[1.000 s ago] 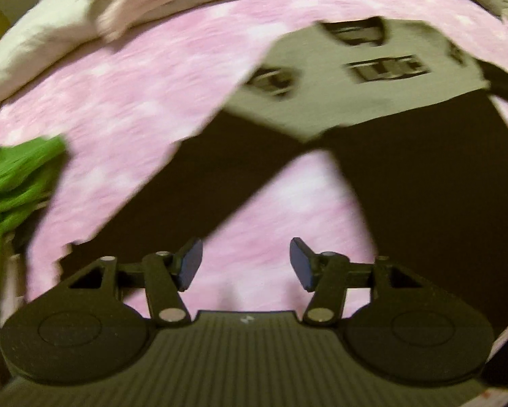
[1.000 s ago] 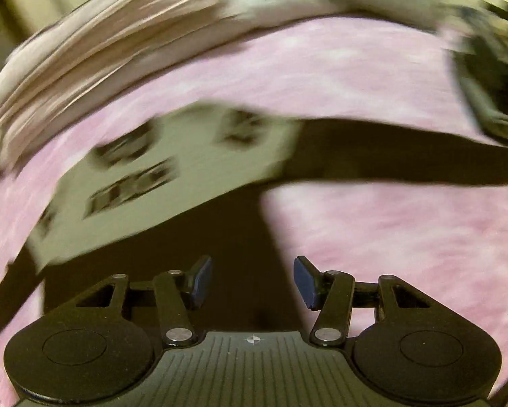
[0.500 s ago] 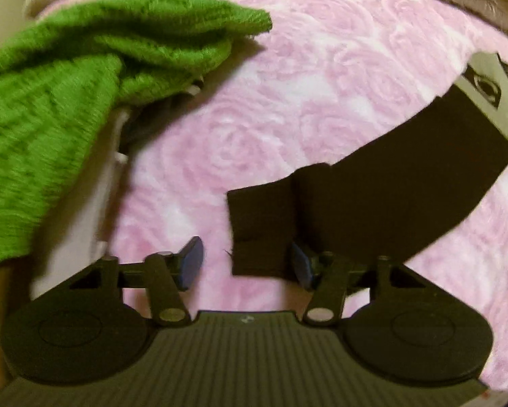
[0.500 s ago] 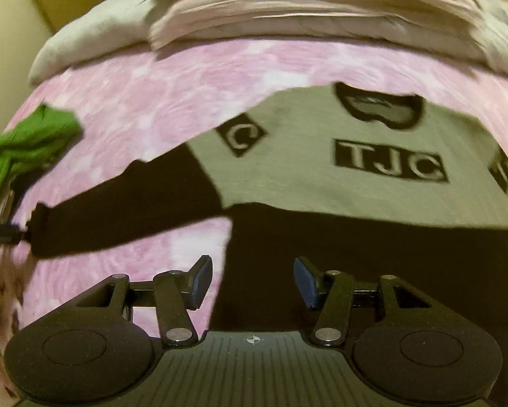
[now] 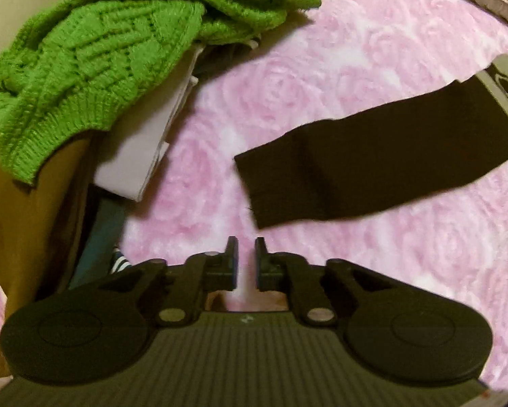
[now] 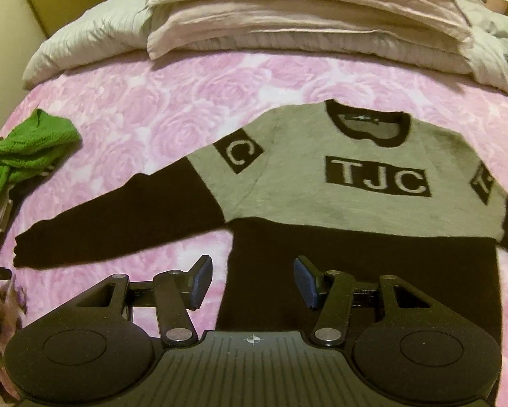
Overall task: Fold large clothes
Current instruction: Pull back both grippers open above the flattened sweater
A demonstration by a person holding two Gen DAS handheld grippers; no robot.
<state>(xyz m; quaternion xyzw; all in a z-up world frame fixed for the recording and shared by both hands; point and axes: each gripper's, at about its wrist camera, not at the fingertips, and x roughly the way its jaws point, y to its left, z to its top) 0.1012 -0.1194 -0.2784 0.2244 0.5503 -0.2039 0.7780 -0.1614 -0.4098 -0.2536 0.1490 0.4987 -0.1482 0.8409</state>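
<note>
A grey and black sweater point(image 6: 301, 183) marked "TJC" lies flat, front up, on the pink rose-patterned blanket point(image 6: 145, 101), both sleeves spread out. Its black left sleeve point(image 5: 372, 169) ends in a cuff just ahead and slightly right of my left gripper point(image 5: 246, 247). That gripper's fingers stand nearly together with only a thin gap, nothing between them and not touching the cuff. My right gripper point(image 6: 252, 273) is open above the sweater's black lower body, near its left side edge, holding nothing.
A green knitted sweater point(image 5: 101, 51) is heaped at the bed's left edge over folded white cloth point(image 5: 142, 142) and a brown item point(image 5: 26, 237). Stacked pillows and a quilt point(image 6: 304, 17) line the far side of the bed.
My left gripper swung left to the sleeve end, backed off slightly from the cuff and closed its fingers on nothing. The right gripper's view steadied over the sweater's body.
</note>
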